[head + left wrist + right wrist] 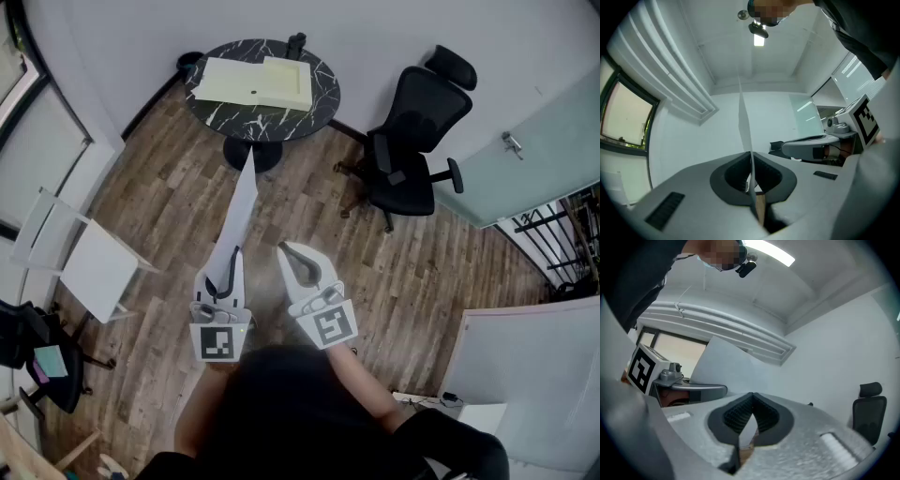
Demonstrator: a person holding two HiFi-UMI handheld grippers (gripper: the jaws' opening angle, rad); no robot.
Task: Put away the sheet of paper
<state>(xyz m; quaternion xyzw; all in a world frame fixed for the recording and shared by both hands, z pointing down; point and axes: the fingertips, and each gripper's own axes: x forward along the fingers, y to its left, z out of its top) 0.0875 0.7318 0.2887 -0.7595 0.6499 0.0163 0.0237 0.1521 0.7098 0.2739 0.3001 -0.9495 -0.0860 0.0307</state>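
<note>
In the head view my left gripper [232,255] is shut on the sheet of paper [242,202], which stands on edge and reaches out over the wood floor toward the round table. The left gripper view shows the paper [742,123] edge-on, rising from between the shut pads of that gripper [751,154]. My right gripper [289,251] is held just to the right of it, apart from the sheet. In its own view the right gripper [751,395] is shut with nothing between the pads, and the paper [723,365] shows to its left.
A black marble round table [234,118] stands ahead with cream flat trays [253,82] on it. A black office chair [412,131] is at its right. A white chair [89,261] is at the left, and a glass door [534,150] at the right.
</note>
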